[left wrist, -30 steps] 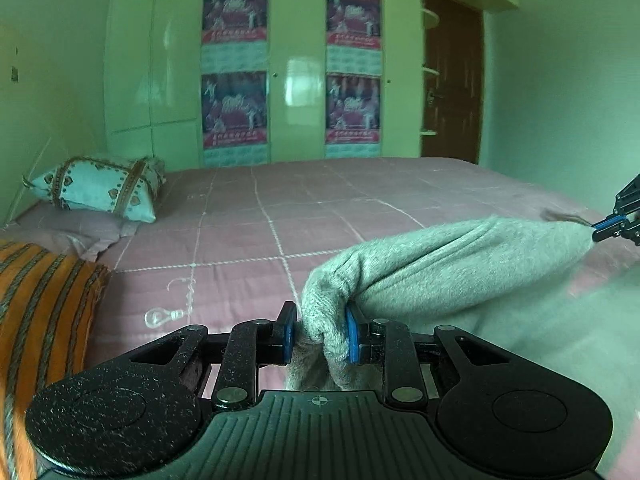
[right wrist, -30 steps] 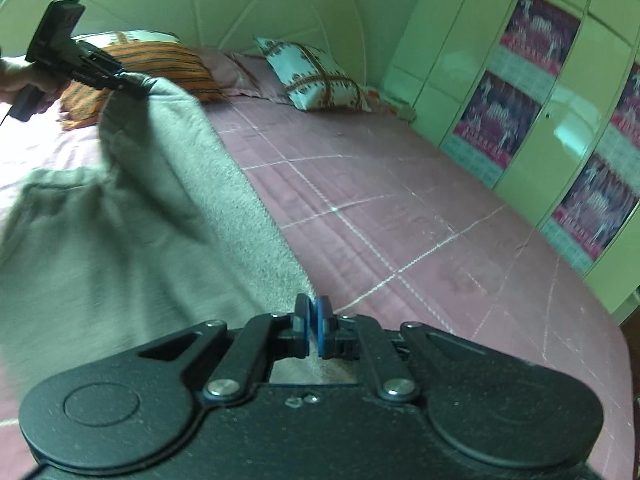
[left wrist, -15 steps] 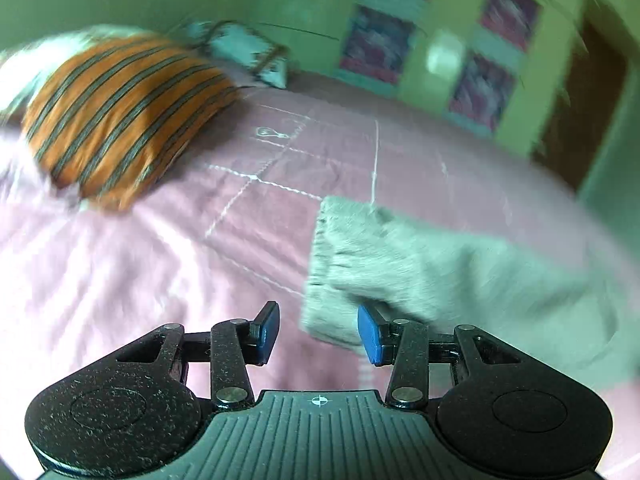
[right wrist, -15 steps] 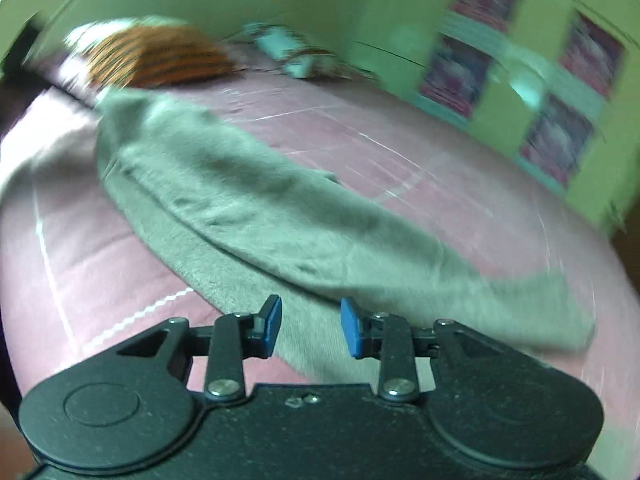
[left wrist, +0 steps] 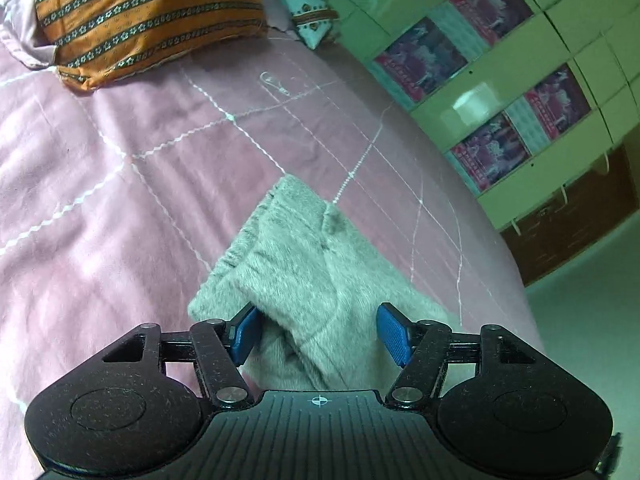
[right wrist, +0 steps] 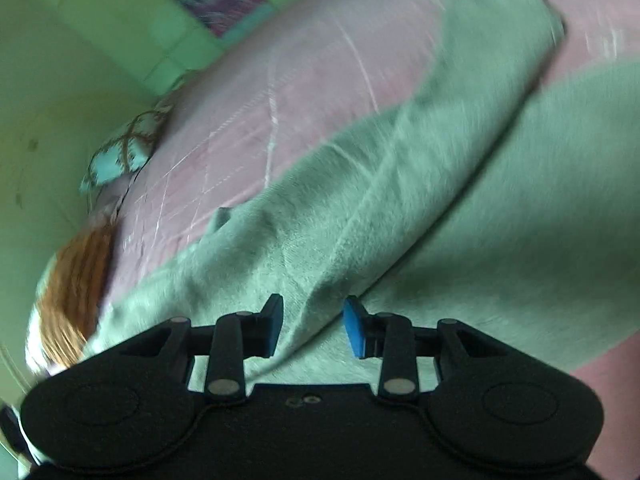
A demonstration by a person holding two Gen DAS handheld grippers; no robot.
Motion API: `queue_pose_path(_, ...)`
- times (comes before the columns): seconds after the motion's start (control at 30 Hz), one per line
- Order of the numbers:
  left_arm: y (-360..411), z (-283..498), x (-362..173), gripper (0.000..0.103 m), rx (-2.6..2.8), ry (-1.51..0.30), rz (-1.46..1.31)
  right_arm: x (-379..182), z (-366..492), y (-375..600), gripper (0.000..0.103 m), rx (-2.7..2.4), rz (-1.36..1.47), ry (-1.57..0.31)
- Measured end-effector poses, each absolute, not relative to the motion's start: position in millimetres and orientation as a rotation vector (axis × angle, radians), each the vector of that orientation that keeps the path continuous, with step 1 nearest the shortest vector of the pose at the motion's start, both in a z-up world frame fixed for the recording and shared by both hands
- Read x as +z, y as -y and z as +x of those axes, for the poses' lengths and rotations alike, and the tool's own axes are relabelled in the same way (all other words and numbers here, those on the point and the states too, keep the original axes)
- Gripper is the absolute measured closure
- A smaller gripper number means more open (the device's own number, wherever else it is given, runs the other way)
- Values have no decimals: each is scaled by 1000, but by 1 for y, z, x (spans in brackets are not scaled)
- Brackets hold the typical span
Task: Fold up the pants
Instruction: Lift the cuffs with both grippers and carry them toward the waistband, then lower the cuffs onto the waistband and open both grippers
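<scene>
Pink quilted bed [left wrist: 120,184]; orange striped pillow [left wrist: 136,12] at head; green wardrobe [left wrist: 500,92] bearing posters [left wrist: 424,60].

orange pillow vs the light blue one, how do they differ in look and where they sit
The orange pillow has dark flowered stripes; the light blue pillow is pale with brown trim. The orange pillow looks the larger in the left wrist view and lies nearer the grey pants, while the light blue pillow sits beyond it, toward the green cabinets. Both rest at the head of the pink bedspread.
</scene>
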State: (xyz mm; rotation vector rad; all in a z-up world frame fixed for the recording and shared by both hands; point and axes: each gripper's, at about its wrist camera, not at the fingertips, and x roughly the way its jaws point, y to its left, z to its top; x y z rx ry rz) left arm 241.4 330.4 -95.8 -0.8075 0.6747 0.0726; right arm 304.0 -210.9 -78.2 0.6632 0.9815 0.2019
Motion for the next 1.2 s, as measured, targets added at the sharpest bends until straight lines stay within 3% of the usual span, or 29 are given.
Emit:
queue_pose_path(0.03, -331, 244, -96, 47, 75, -675, -809, -85, 310, 207, 75, 183, 666, -1021)
queue_pose_path(0.07, -331, 246, -97, 63, 81, -673, -810, -87, 313, 205, 77, 180, 670, -1031)
queue_pose_path(0.13, -332, 252, -96, 74, 49, -664, -836, -87, 312, 204, 98, 171, 649, -999)
queue_pose_path(0.17, -332, 258, -90, 77, 32, -658, -822, -86, 311, 203, 100, 183, 641, -983)
queue_pose_path(0.3, -335, 268, -43, 78, -167, -408, -821, -31, 286, 205, 101, 296, 606, -661)
queue_pose_path(0.4, -348, 277, -46, 78, -166, -493, -809, -6, 243, 221, 102, 395, 577, -450)
queue_pose_path(0.47, -350, 290, -79, 78, -22, -774, -704, -31, 225, 223, 101, 428, 504, -508)
queue_pose_path(0.53, -339, 290, -100, 78, -4, -883, -614, -85, 233, 205, 101, 381, 335, -804)
queue_pose_path(0.63, -337, 276, -104, 78, 11, -824, -675, -113, 221, 214, 101, 335, 499, -825)
queue_pose_path(0.8, -329, 282, -103, 78, 36, -829, -638, -113, 222, 205, 99, 313, 442, -836)
queue_pose_path(0.9, -331, 270, -88, 78, 12, -749, -681, -101, 231, 201, 100, 317, 431, -837)
queue_pose_path(1.0, -334, 253, -76, 78, -19, -670, -661, -68, 219, 206, 102, 366, 453, -705)
queue_pose_path(1.1, -330, 255, -100, 78, 8, -814, -599, -75, 210, 211, 102, 362, 438, -714)
queue_pose_path(1.17, -328, 253, -105, 78, 10, -802, -614, -106, 218, 206, 102, 328, 395, -859)
queue_pose_path(1.2, -329, 252, -104, 78, 14, -794, -626, -109, 215, 206, 102, 327, 407, -842)
